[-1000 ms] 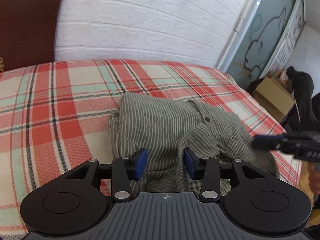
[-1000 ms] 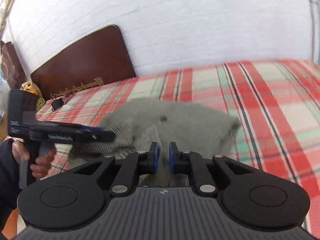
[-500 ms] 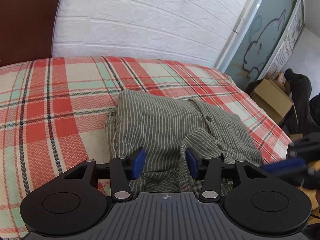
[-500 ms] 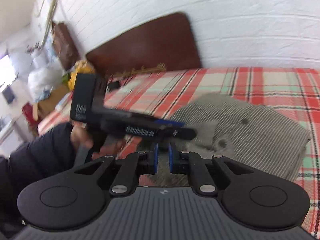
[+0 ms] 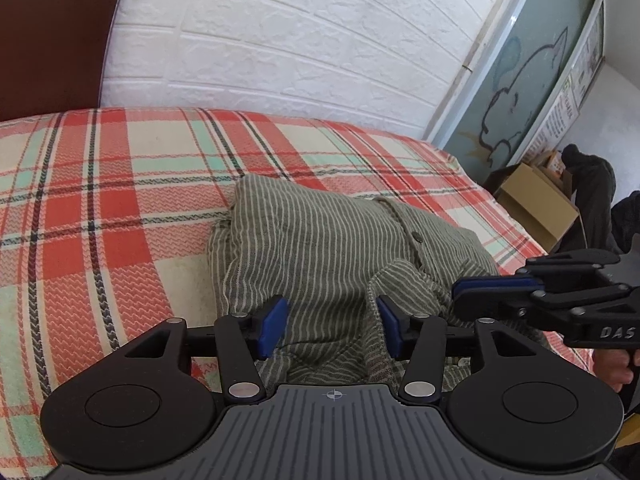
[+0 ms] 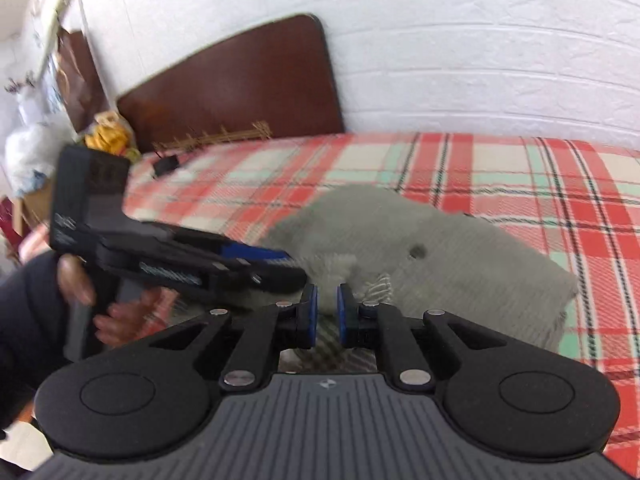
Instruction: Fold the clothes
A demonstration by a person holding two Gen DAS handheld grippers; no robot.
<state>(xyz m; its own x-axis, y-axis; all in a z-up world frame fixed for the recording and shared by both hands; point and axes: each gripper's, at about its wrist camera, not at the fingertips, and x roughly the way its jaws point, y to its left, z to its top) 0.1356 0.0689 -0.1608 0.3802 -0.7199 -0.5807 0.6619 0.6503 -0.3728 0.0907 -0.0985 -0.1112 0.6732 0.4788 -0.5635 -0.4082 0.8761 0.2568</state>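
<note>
A green striped shirt lies folded into a thick bundle on the plaid bed cover. My left gripper is open just above the bundle's near edge, with cloth below the gap and nothing held. My right gripper has its pads nearly together with a narrow gap; nothing shows between them. It hovers over the shirt at its near edge. In the left wrist view the right gripper reaches in from the right beside the shirt. In the right wrist view the left gripper comes in from the left.
A white brick wall runs behind the bed. A brown headboard stands at its head. A cardboard box and dark clothing sit off the bed's right side. A small black object lies near the headboard.
The right gripper swung away toward the headboard side, then back over the shirt's near edge. The left gripper stayed open above the bundle and barely shifted. The shirt has not moved.
</note>
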